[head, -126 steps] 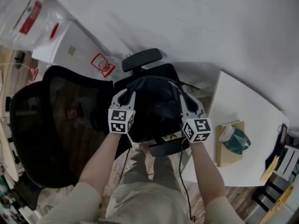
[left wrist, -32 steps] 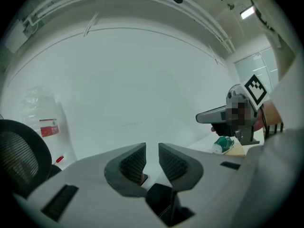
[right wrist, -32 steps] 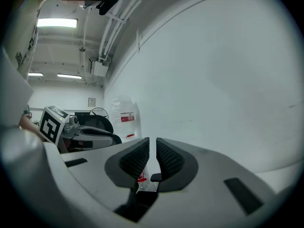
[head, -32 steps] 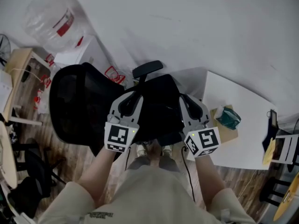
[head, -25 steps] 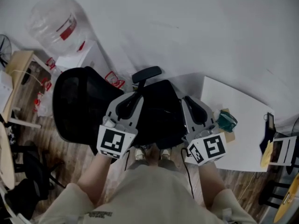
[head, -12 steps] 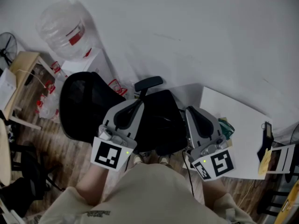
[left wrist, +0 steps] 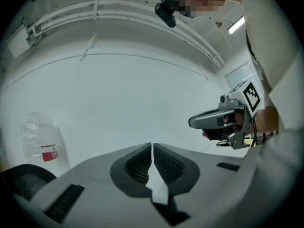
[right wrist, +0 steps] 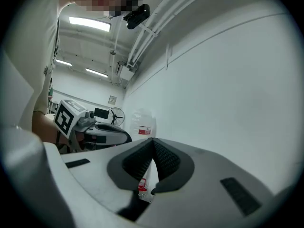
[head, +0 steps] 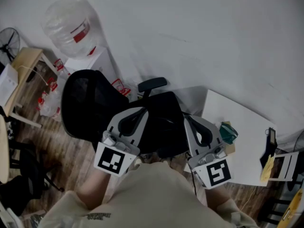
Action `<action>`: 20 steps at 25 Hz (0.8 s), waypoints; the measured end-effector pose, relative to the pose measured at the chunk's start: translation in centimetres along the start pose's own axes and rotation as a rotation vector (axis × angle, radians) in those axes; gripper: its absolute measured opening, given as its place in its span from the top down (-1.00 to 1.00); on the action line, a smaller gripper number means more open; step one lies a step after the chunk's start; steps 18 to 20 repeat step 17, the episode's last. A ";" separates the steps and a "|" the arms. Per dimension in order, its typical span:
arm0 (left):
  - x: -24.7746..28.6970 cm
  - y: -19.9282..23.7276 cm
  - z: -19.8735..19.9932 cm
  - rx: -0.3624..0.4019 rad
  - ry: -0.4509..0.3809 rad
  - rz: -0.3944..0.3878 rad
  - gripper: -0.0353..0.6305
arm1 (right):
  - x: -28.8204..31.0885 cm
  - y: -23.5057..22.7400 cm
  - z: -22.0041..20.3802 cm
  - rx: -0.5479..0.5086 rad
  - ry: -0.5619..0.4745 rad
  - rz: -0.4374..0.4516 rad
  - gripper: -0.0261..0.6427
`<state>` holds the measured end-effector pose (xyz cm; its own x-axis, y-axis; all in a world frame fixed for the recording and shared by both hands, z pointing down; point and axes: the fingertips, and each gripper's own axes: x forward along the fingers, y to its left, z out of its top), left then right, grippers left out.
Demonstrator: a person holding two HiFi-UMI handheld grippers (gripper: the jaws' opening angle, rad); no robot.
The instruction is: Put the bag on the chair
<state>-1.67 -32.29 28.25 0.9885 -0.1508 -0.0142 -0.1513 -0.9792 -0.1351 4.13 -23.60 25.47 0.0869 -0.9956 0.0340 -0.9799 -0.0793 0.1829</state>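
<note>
A black bag lies on the seat of the black office chair, whose mesh back stands to the left. Both grippers are held up near my chest, above the bag and apart from it. My left gripper has its jaws together with nothing between them; its own view shows them meeting against the white wall. My right gripper is closing the last bit, its pads meeting on nothing. Each gripper shows in the other's view, the right gripper and the left gripper.
A big water bottle stands on a white box at the wall. To the right is a white table with a teal thing. A wooden shelf and a fan stand at the left.
Both grippers have drawn back from the bag towards my body. The bag stays on the seat. The head view has pulled up and away, so the chair looks smaller.
</note>
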 end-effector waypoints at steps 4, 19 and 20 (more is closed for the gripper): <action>-0.1 0.4 -0.7 0.012 0.023 0.017 0.82 | 0.1 0.2 -0.4 0.027 -0.006 0.028 0.86; 0.1 0.6 -0.8 0.020 0.031 0.023 0.84 | 0.8 0.4 -0.6 0.037 -0.005 0.073 0.86; 0.1 0.6 -0.8 0.020 0.031 0.023 0.84 | 0.8 0.4 -0.6 0.037 -0.005 0.073 0.86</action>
